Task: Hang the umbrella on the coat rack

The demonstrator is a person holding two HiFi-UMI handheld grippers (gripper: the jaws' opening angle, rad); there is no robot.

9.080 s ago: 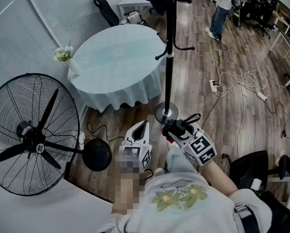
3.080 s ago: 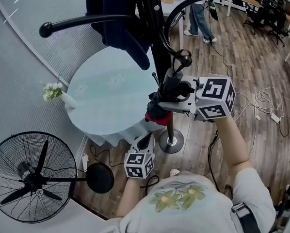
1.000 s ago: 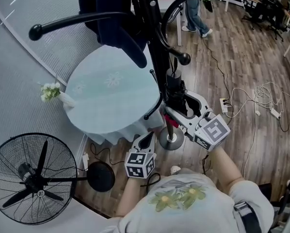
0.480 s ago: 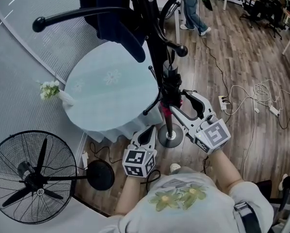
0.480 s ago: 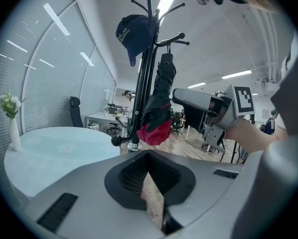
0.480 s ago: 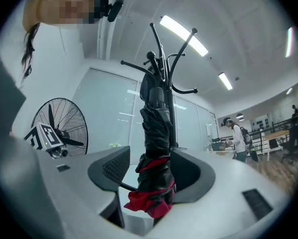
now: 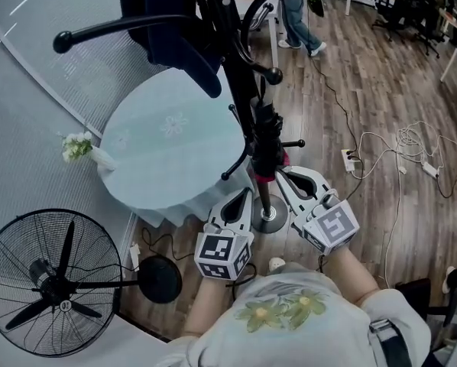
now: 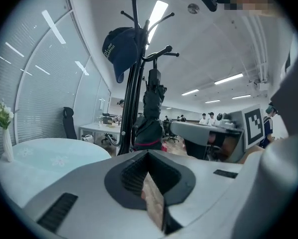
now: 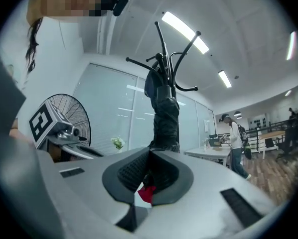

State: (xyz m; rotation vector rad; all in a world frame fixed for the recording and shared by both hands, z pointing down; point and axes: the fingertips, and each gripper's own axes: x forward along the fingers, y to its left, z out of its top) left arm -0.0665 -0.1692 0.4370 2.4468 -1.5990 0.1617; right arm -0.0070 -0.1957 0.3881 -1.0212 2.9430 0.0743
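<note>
A folded black umbrella (image 7: pixel 267 140) with a red band hangs upright from a hook of the black coat rack (image 7: pixel 240 82), close against its pole. It also shows in the left gripper view (image 8: pixel 150 113) and the right gripper view (image 9: pixel 165 118). My right gripper (image 7: pixel 283 176) sits just below and in front of the umbrella, apart from it, its jaws closed together on nothing (image 9: pixel 149 156). My left gripper (image 7: pixel 242 199) is raised beside it, left of the pole, shut and empty (image 8: pixel 149 154).
A dark cap (image 7: pixel 175 29) hangs high on the rack. A round table (image 7: pixel 160 151) with a vase stands behind the pole, a standing fan (image 7: pixel 45 281) at lower left. Cables (image 7: pixel 397 151) lie on the wooden floor at right. A person (image 7: pixel 297 14) stands far back.
My right gripper has let go of the umbrella, drawn back and down from it and closed its jaws. My left gripper has risen toward the rack. The umbrella stays hanging.
</note>
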